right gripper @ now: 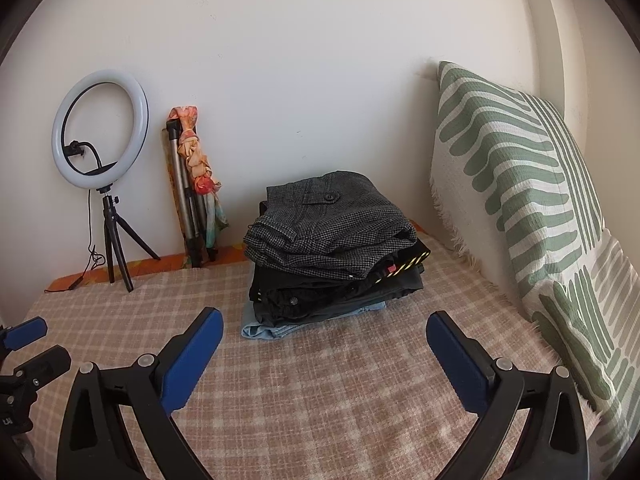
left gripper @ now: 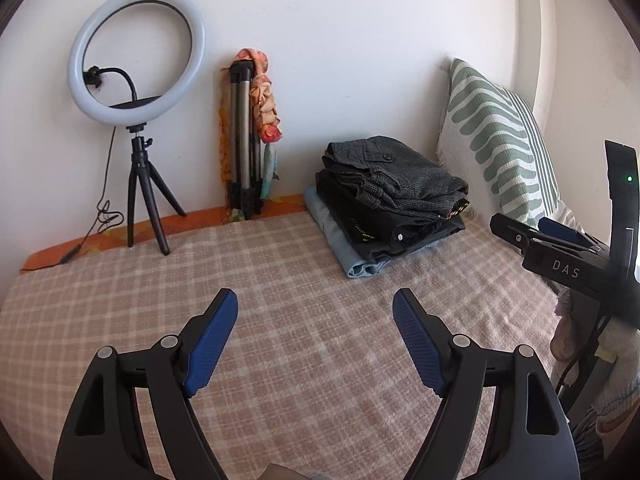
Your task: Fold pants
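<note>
The folded pants (right gripper: 332,248) sit stacked on the bed (right gripper: 320,392) near the pillow (right gripper: 532,200); a careless nudge could topple the loose grey top layer. The left gripper (left gripper: 314,342) and right gripper (right gripper: 324,354) both hover with fingers wide, holding and touching nothing.

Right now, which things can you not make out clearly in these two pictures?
- Lower garments in the folded stack: both views, covered by the grey checked pants on top; their type is unclear.
- Right gripper: left wrist view, cut off by the right edge.
- Items at the lower right edge: left wrist view, hidden behind the gripper frame.
</note>
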`<state>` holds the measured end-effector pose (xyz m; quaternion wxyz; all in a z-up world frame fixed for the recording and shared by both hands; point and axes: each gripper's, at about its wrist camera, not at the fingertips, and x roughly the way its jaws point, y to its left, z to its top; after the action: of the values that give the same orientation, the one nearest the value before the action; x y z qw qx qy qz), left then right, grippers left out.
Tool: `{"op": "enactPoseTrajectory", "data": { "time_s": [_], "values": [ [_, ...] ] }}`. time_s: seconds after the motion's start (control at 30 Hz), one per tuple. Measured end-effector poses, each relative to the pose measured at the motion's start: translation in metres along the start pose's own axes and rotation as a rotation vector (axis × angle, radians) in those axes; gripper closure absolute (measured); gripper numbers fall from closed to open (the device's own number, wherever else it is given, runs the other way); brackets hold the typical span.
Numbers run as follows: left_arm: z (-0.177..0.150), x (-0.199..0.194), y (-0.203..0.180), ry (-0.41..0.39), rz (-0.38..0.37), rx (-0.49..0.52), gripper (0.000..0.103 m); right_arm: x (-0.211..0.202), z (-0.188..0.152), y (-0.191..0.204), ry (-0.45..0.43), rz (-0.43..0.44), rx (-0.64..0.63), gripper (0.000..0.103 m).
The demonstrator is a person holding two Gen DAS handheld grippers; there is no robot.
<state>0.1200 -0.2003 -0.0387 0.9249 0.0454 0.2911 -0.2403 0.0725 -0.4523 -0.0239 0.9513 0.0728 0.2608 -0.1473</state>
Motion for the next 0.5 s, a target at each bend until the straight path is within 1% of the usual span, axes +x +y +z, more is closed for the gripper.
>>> {"op": "enactPoseTrajectory", "data": {
  "time_s": [0.17, 0.37, 0.5],
  "values": [
    [-0.001, 0.001, 0.000, -0.004, 0.006, 0.008, 0.023, 0.001, -0.003, 0.004, 0.005, 0.000, -0.027, 0.000],
    [0.002, -0.006, -0.002, -0.012, 0.001, 0.004, 0.023, -0.001, 0.000, 0.004, 0.000, 0.014, -0.009, 0.000],
    [0.003, -0.009, -0.001, -0.018, 0.018, 0.005, 0.023, -0.002, 0.002, 0.006, -0.007, 0.019, -0.002, 0.000]
  ]
}}
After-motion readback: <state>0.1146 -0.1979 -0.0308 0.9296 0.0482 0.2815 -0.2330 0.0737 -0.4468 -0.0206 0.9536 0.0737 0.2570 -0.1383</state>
